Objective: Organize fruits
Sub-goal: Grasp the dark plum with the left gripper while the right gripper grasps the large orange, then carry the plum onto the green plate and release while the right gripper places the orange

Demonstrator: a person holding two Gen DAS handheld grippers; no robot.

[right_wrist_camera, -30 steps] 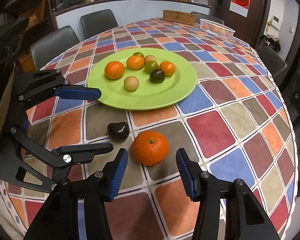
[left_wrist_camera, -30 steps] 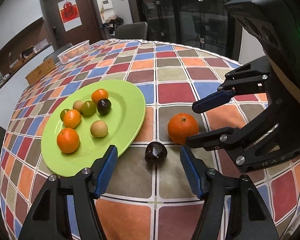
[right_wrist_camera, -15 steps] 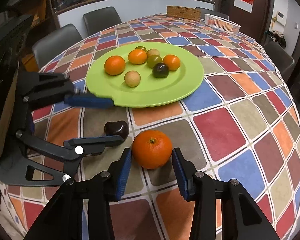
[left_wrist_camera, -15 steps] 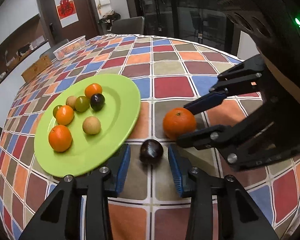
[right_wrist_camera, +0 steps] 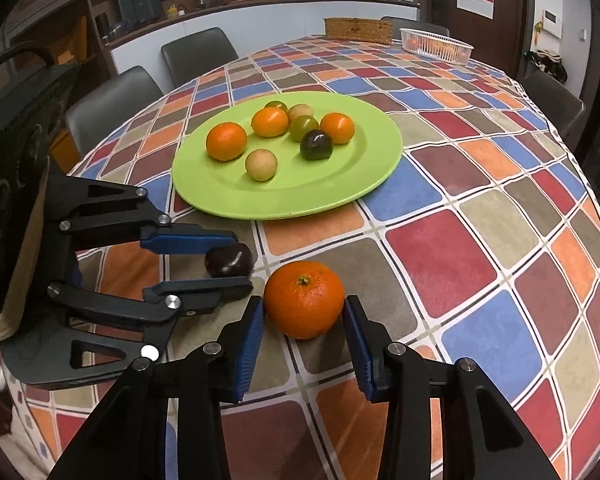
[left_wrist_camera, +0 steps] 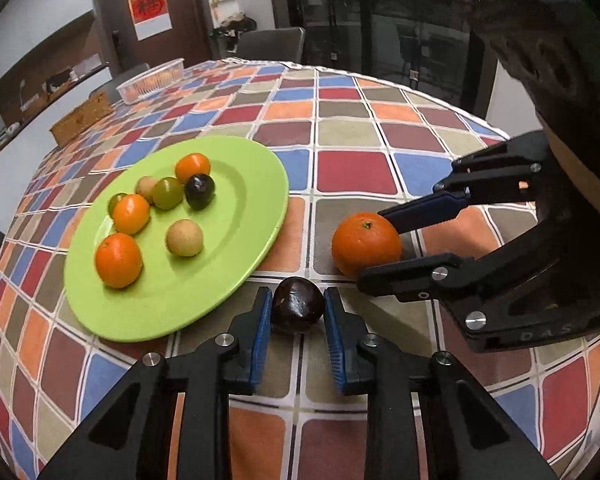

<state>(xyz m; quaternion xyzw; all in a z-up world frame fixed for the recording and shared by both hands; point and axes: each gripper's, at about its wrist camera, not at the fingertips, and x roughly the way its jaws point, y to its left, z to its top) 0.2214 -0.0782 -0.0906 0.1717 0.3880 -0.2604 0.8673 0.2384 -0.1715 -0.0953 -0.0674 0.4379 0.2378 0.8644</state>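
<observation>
Resting on the checked cloth [left_wrist_camera: 352, 172] just off the near rim of the green plate [left_wrist_camera: 240, 240], a dark plum [left_wrist_camera: 298, 304] sits between the blue pads of the left gripper [left_wrist_camera: 296, 312]. The pads press against both of its sides, so the jaws are closed to the plum's width with the fruit in their hold. From the right wrist view the same plum [right_wrist_camera: 229, 260] shows between the left gripper's [right_wrist_camera: 220, 260] two fingers, one above and one below it in the picture.

Just beside the plum lies a large orange [right_wrist_camera: 305, 299], also on the cloth. The right gripper [right_wrist_camera: 304, 316] has its pads touching the orange on either side, jaws closed to its width and gripping it. In the left wrist view the orange [left_wrist_camera: 366, 243] is seen pinched by the right gripper [left_wrist_camera: 384, 248], stem end up.

On the plate [right_wrist_camera: 340, 184] are seven smaller fruits: three oranges, two green ones, a pale one nearest the rim, and a dark one [right_wrist_camera: 316, 145]. They cluster toward the plate's far half.

Farther across the round table stand a white basket [right_wrist_camera: 436, 45] and a wicker box [right_wrist_camera: 358, 30] near the far edge, close together. Grey chairs [right_wrist_camera: 198, 54] ring the table.
</observation>
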